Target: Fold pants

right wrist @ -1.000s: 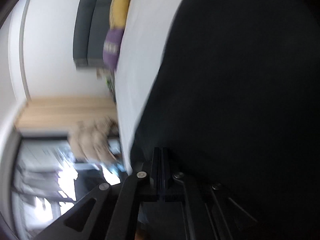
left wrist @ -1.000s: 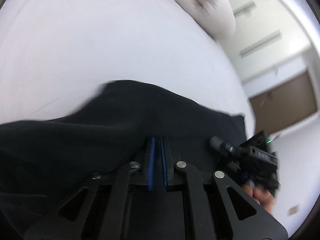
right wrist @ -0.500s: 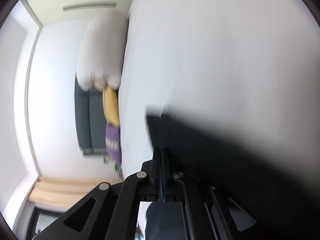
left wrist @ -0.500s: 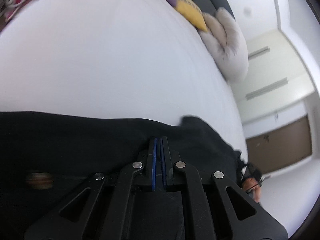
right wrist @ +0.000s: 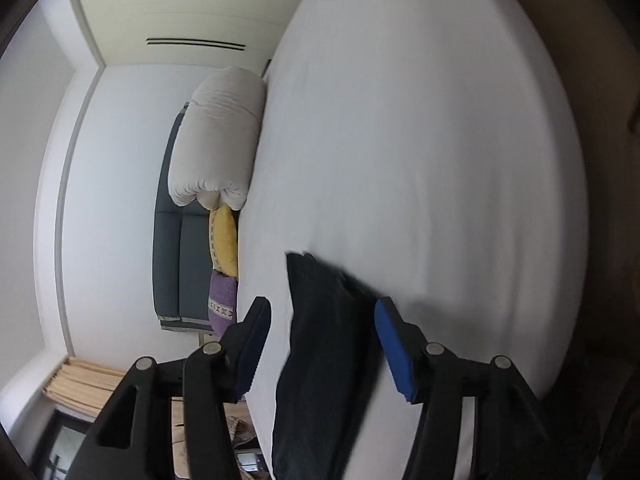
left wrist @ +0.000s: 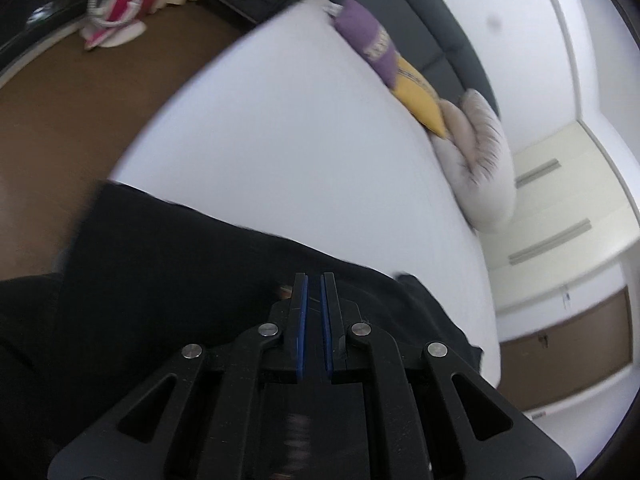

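- Since half a second ago the right gripper [right wrist: 322,344] has let go: its fingers [right wrist: 394,350], pressed together then, now stand wide apart, with the dark fabric lying loose between them and touching neither pad, as far as the blur allows.
- The left gripper [left wrist: 314,312] has not changed its grip; its blue-padded fingers [left wrist: 301,320] are nearly together, with only a thin slit between them, and the black cloth sits right at their tips. Whether cloth is actually pinched in the slit cannot be told.
- The pants [left wrist: 180,280] lie on the white bed [left wrist: 300,140], spread along its near edge in the left view; in the right view a narrow folded strip of them [right wrist: 324,360] runs away from the camera.
- At the head of the bed sit a white pillow [right wrist: 220,140], a yellow cushion [right wrist: 225,240] and a purple cushion [right wrist: 222,304], against a dark grey headboard [right wrist: 180,260].
- Brown floor [left wrist: 72,112] shows beside the bed.
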